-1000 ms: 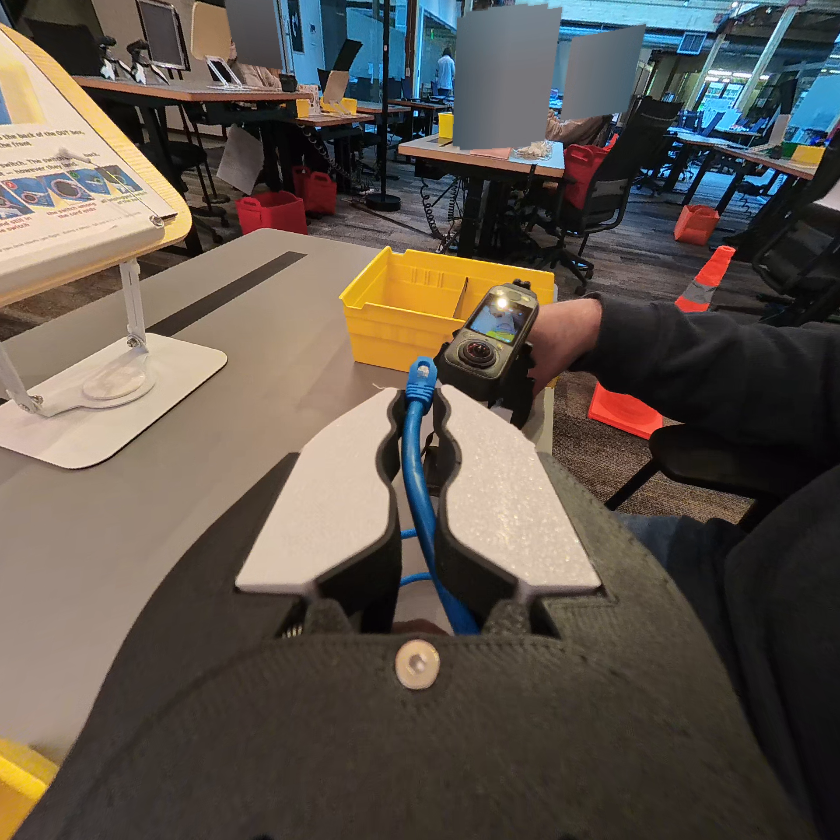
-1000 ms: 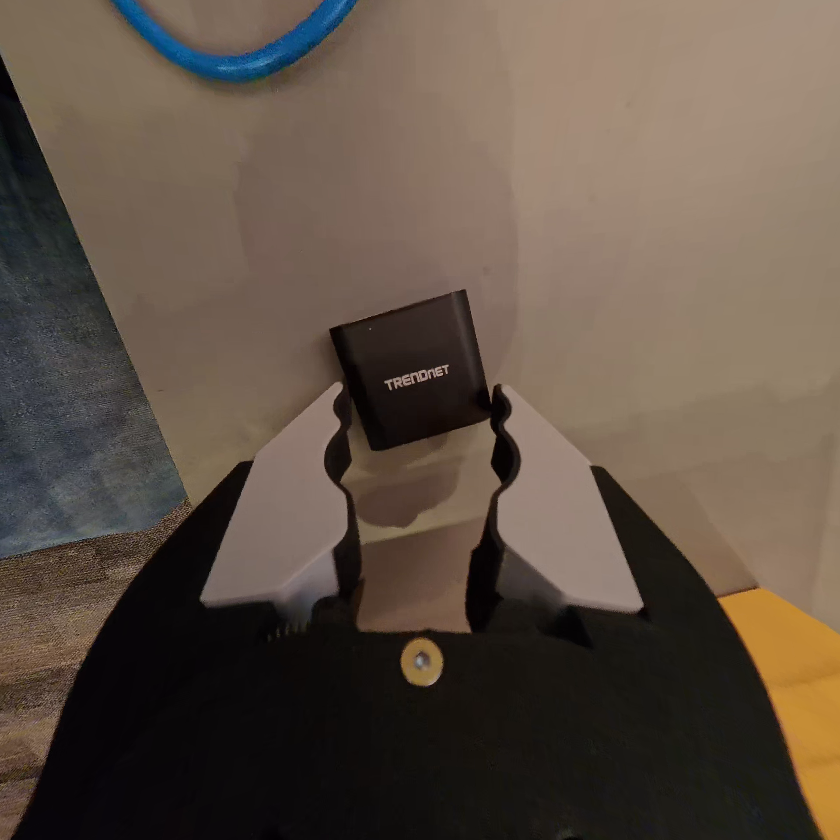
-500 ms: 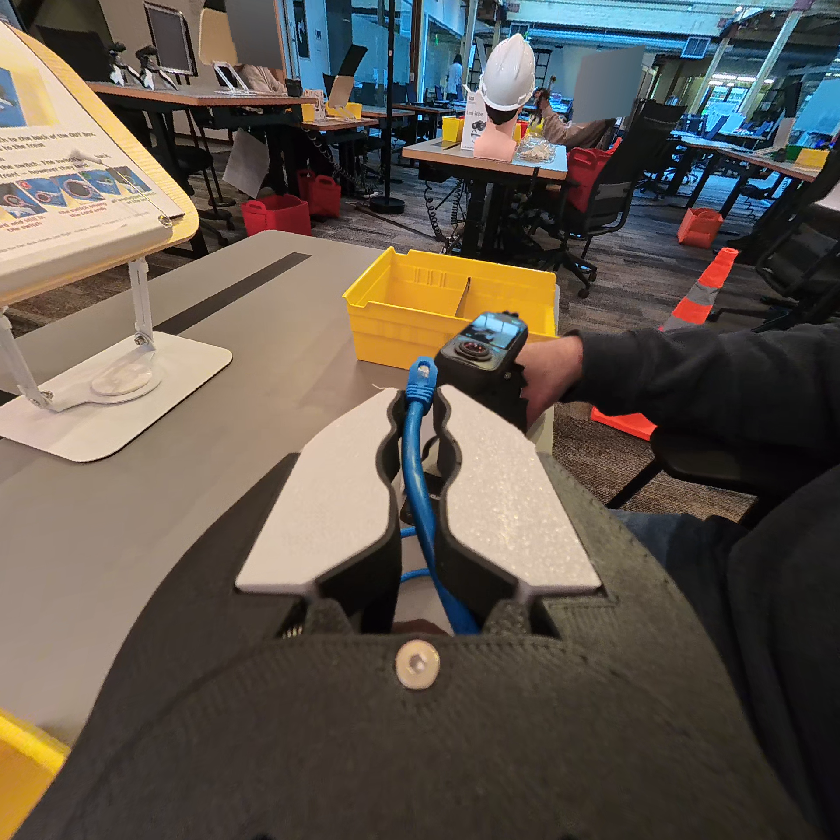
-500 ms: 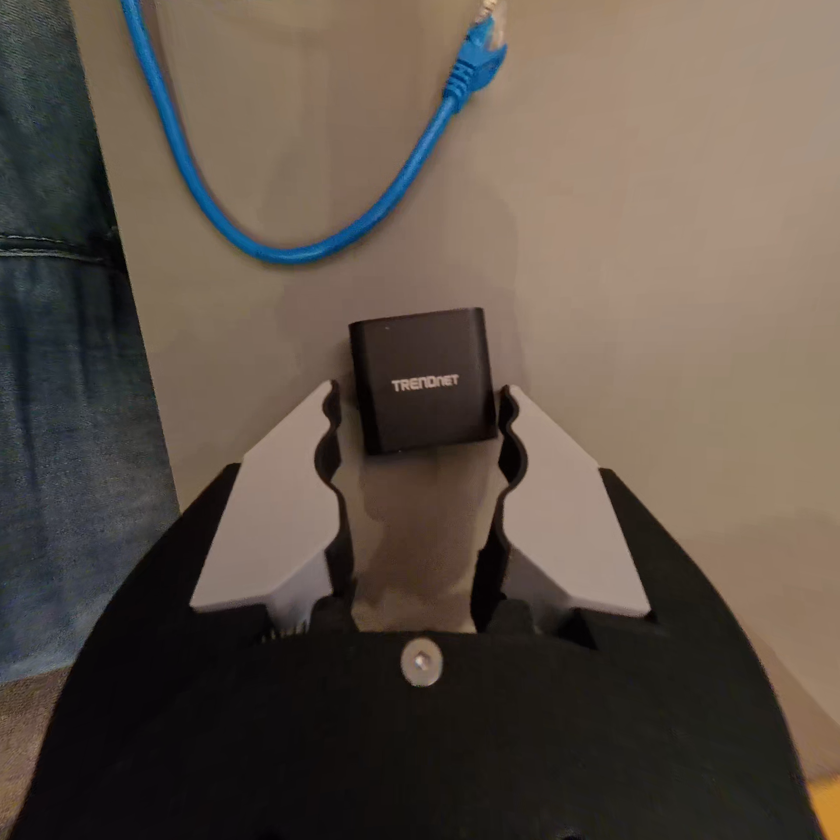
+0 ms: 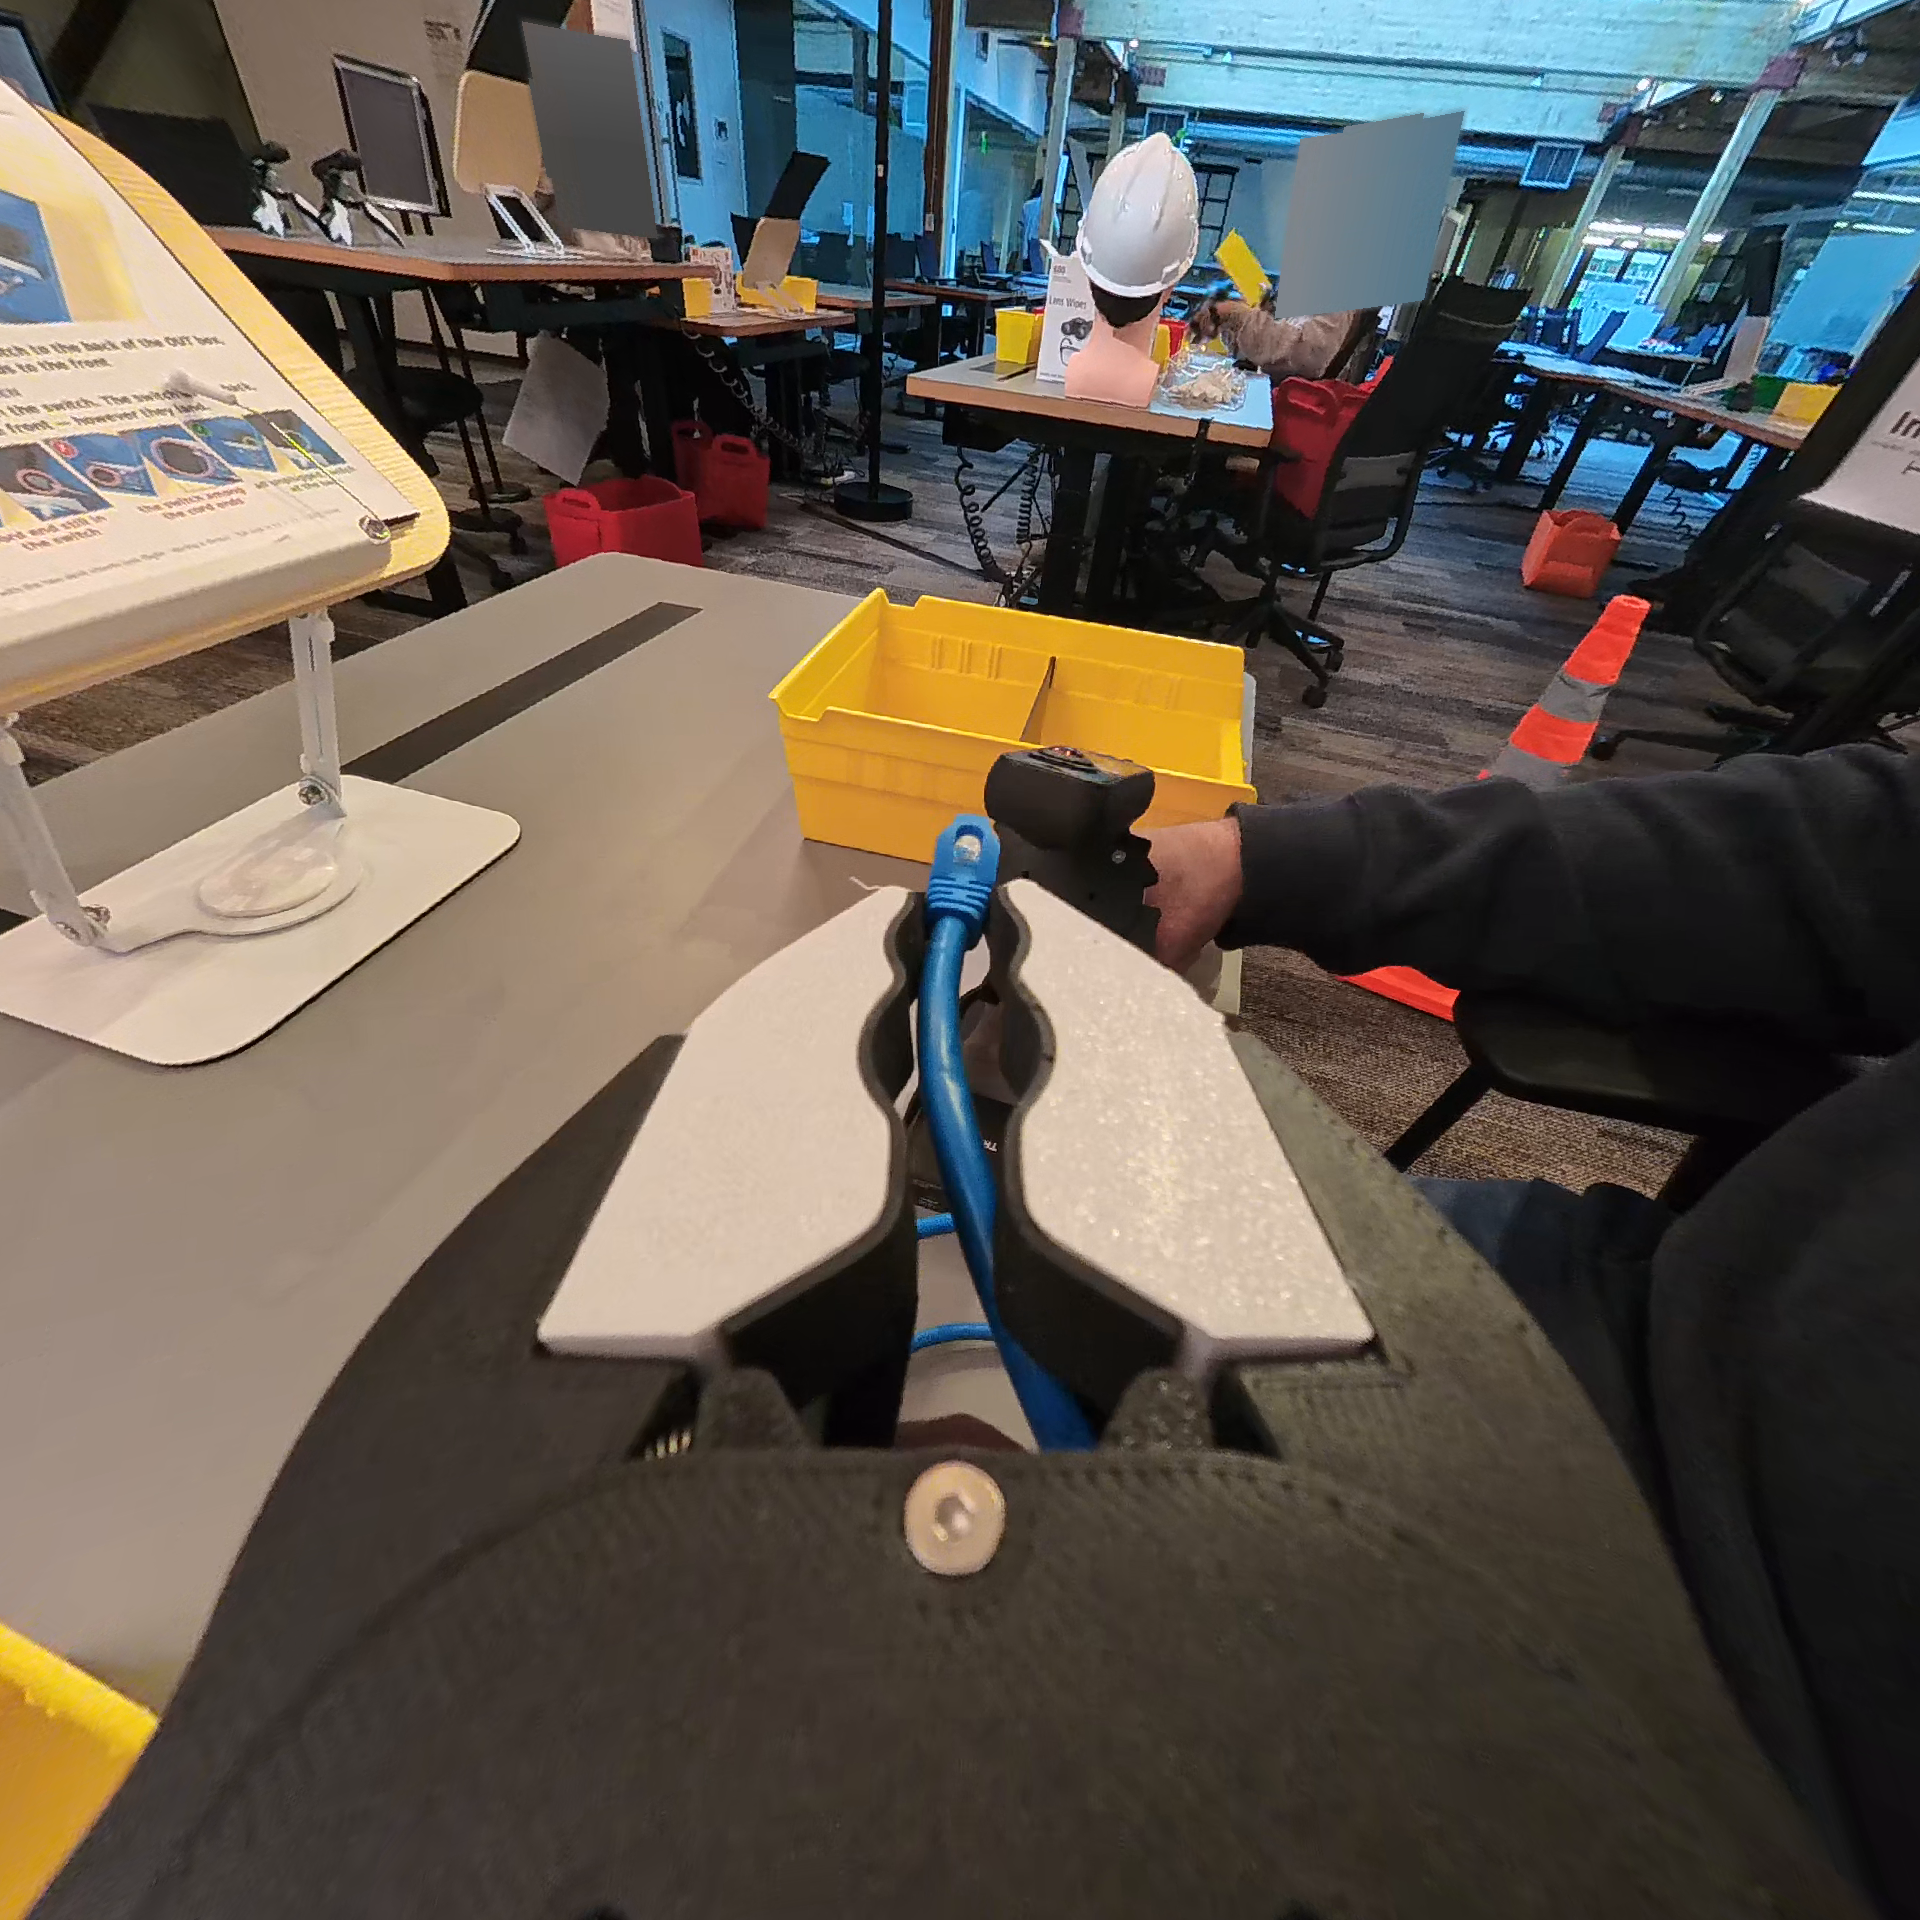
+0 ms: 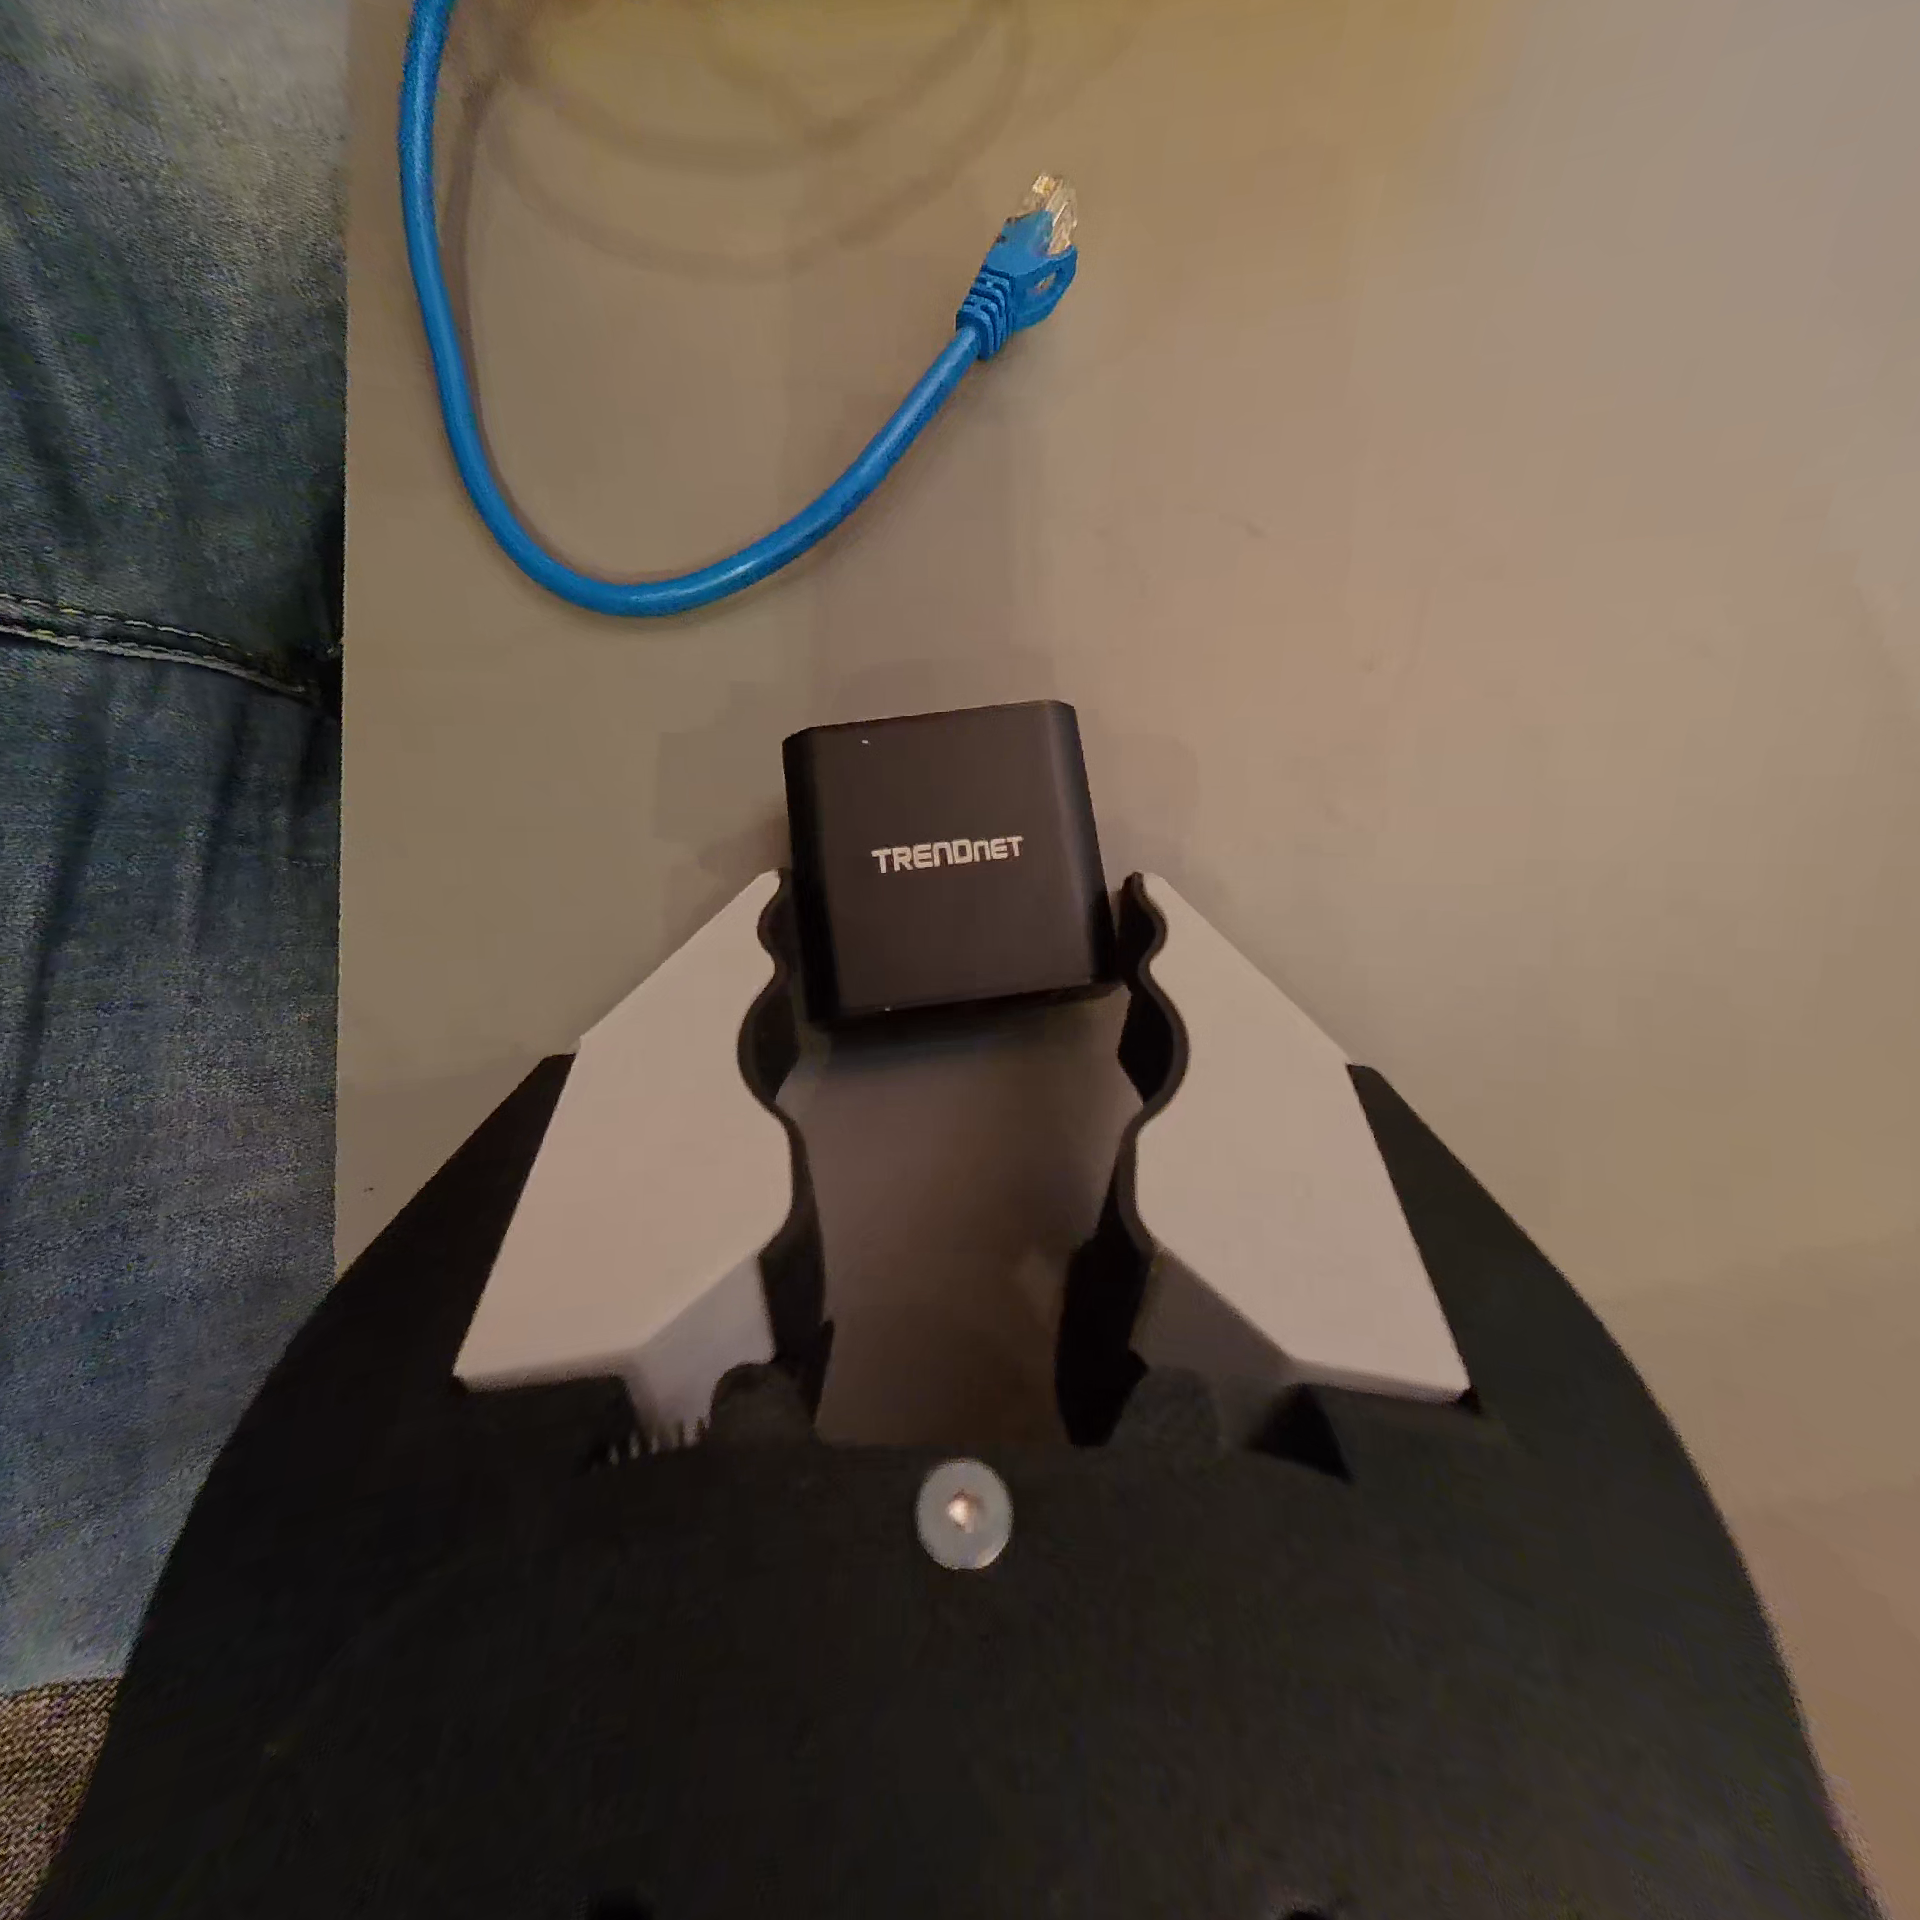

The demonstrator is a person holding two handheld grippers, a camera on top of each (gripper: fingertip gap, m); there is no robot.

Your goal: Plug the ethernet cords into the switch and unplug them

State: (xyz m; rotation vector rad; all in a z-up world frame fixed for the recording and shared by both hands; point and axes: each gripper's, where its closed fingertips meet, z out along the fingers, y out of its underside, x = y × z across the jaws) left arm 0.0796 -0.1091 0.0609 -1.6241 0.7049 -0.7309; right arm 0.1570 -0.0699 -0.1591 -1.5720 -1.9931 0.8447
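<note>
Gripping item one: left gripper (image 5: 954, 914), fingers closed on a blue ethernet cord (image 5: 951, 1049) just below its plug, which stands upright past the fingertips at 12 o'clock in the left wrist view; the cord runs back between the fingers toward the gripper body.

Item two: right gripper (image 6: 951, 914), fingers spread wide, pointing down at the grey table (image 6: 1455, 623). Its tips flank the near end of a small black switch (image 6: 940, 862); whether the pads touch the switch's sides cannot be told. The switch lies flat on the table, top face with white lettering upward.

Item three: second blue ethernet cord (image 6: 623, 582), lying loose in a U-shaped curve on the table at 11 to 12 o'clock from the switch, apart from it, its clear-tipped plug (image 6: 1023, 260) free.

Item four: yellow divided bin (image 5: 1013, 717), on the table at 12 o'clock from the left gripper.

Item five: white stand (image 5: 249, 914) carrying an instruction sheet, at 10 o'clock in the left wrist view.

Item six: person's denim-clad leg (image 6: 156, 727), at 9 o'clock beside the table edge in the right wrist view.
</note>
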